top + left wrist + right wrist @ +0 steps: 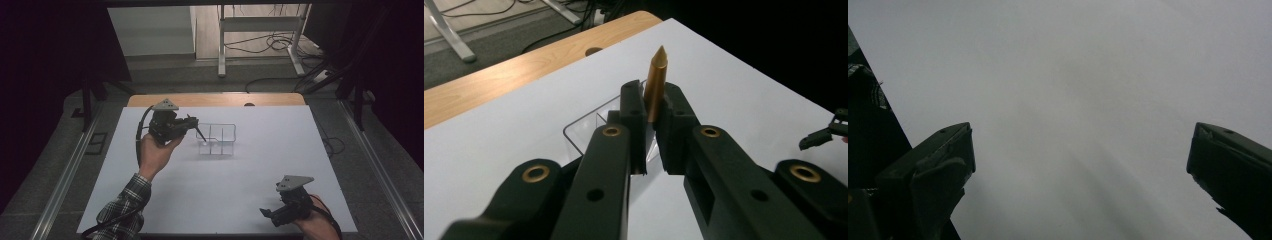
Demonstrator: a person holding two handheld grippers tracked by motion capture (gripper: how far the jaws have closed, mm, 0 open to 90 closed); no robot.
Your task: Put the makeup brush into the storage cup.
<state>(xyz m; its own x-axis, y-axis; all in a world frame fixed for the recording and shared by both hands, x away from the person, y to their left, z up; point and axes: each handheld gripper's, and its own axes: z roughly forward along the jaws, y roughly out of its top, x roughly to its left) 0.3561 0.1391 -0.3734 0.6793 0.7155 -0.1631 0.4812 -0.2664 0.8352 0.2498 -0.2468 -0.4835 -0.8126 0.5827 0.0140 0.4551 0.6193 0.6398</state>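
My left gripper (192, 122) is shut on a slim brass-coloured rod with a pointed tip (656, 82). In the left gripper view the rod stands up between the two jaws, tip away from me. In the high view the rod (201, 133) slants down over the left end of a clear plastic divided box (222, 125). The box (584, 125) lies just beyond the jaws. My right gripper (267, 214) rests low at the table's near right edge, far from the box. Its jaws (1080, 150) stand wide open over bare white surface, with nothing between them.
A white sheet (250, 180) covers the table, with a strip of wooden tabletop (215, 99) showing at the far edge. Beyond the table are a metal stand (260, 25) and floor cables (270, 45). Dark curtains hang on both sides.
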